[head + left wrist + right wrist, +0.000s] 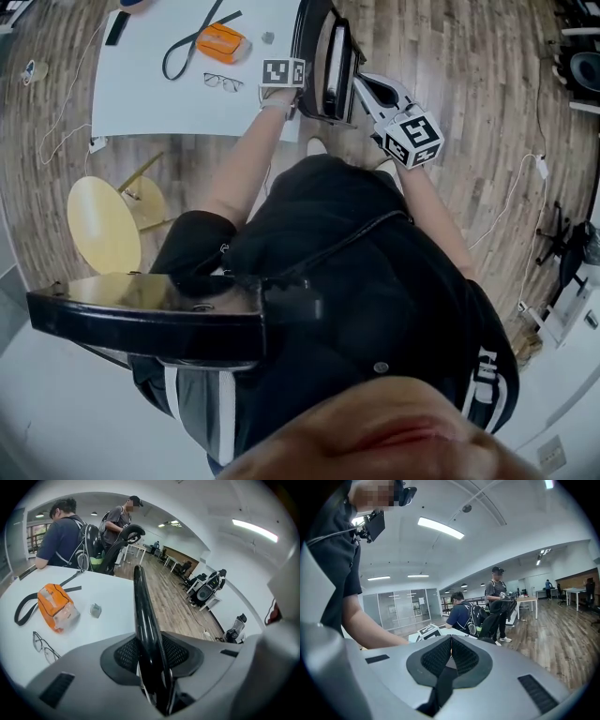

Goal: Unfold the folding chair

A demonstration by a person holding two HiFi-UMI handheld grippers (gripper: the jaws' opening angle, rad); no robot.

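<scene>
Wood-plank floor [469,75] | white table [150,94] | black folding chair [328,56] — folded, upright at the table's near corner | left gripper [151,648] clamped on the chair's glossy rim | right gripper [450,644] jaws together, empty, just beside the chair | orange pouch [221,42], eyeglasses [222,82] — on the table

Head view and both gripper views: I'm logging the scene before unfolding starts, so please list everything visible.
folding chair: one, black, folded, upright at the table edge
table: one, white, ahead of the person
pouch: one, orange with black strap, on the table
glasses: one pair, dark-framed, on the table
small block: one, grey, on the table
stool: one, yellow, on the floor at left
bystanders: two, dark clothes, beyond the table
left gripper: one, grey, shut on the folding chair's edge
right gripper: one, grey, shut, empty
</scene>
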